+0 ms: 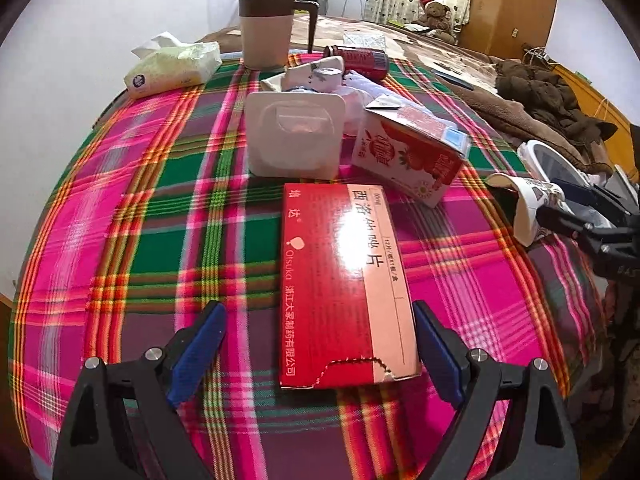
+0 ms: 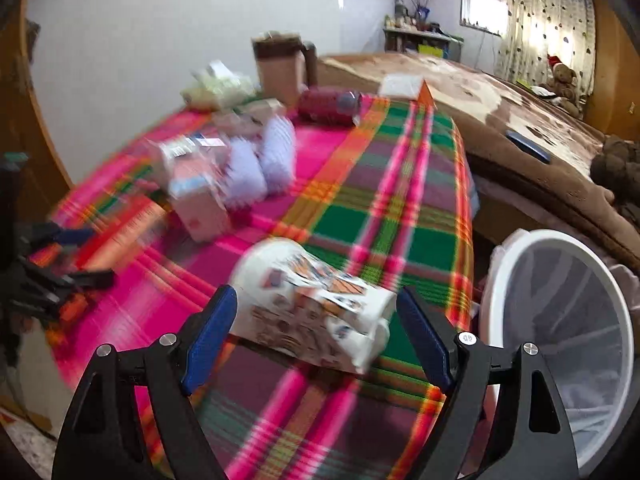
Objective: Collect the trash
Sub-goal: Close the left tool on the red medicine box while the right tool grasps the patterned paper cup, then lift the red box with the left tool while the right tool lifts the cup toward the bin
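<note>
A red and pink medicine box [image 1: 344, 280] lies flat on the plaid tablecloth [image 1: 120, 200], its torn near end between the fingers of my left gripper [image 1: 316, 352]. That gripper is open, and its right pad stands close beside the box edge. A crumpled printed paper cup [image 2: 312, 312] lies sideways across my right gripper [image 2: 318, 336], filling the gap from pad to pad, near the table's right edge. The cup [image 1: 524, 208] and right gripper [image 1: 568, 204] also show at the far right of the left wrist view. A white lined bin [image 2: 560, 340] stands beside the table.
Further back on the cloth lie a strawberry milk carton [image 1: 412, 156], a white square container [image 1: 294, 136], crumpled tissues [image 1: 320, 74], a red can [image 1: 362, 60], a tissue pack [image 1: 172, 66] and a lidded mug [image 1: 266, 28]. A bed with a brown blanket [image 2: 460, 92] borders the table.
</note>
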Demonstrator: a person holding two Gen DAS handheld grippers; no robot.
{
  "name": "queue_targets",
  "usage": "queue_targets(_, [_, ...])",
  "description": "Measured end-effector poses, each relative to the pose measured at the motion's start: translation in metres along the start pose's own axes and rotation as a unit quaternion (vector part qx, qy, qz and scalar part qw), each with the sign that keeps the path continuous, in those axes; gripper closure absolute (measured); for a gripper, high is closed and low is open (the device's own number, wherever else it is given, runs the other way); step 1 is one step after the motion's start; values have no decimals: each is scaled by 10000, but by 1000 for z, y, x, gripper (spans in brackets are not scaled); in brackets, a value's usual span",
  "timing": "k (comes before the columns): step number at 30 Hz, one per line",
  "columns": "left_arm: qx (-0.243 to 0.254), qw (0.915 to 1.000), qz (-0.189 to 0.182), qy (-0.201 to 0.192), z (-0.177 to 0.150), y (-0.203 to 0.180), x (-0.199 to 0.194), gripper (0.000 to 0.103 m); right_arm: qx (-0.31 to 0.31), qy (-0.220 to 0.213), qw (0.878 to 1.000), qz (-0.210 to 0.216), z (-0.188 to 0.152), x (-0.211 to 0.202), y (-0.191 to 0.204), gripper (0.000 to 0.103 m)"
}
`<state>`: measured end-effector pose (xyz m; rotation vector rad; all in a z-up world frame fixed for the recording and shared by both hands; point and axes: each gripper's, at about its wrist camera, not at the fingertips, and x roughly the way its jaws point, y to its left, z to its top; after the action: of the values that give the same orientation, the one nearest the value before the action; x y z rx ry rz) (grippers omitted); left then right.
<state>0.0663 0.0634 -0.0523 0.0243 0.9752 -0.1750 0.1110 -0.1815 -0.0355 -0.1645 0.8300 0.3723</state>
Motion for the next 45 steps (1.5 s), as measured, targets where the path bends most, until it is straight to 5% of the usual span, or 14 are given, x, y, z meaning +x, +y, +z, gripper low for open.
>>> queue_targets(11, [-225,9997,12,-91,11,11,6,11,877,-57,9953,406,3,6,-10,19])
queue_targets(17, [-195,9997,27,-124,12,13,8,11,-640,-490,9967,6,12,-9,14,19])
queue_targets(22, [-201,9997,1,-129,14,14,9,11,-1889,31,9806,514,16,9,28,19])
queue_targets(25, [-169,9998,-3,-103,14,14,10,11,-2128,340,9730,825,22,22,22,19])
queue_targets(32, [4,9999,135,-96,16,10,14,11,-1779,836,9732,1197,30,39,17,19])
queue_targets(35, [-13,9999,96,-136,16,12,13,12,-1660,734,9772,1102,27,38,18,20])
queue_targets(42, [-72,9996,123,-240,15,17,8,39,-1377,527,9850,894,19,27,17,25])
queue_targets(45, [-187,9994,46,-304,15,22,7,40,-1282,384,9879,780,16,19,17,34])
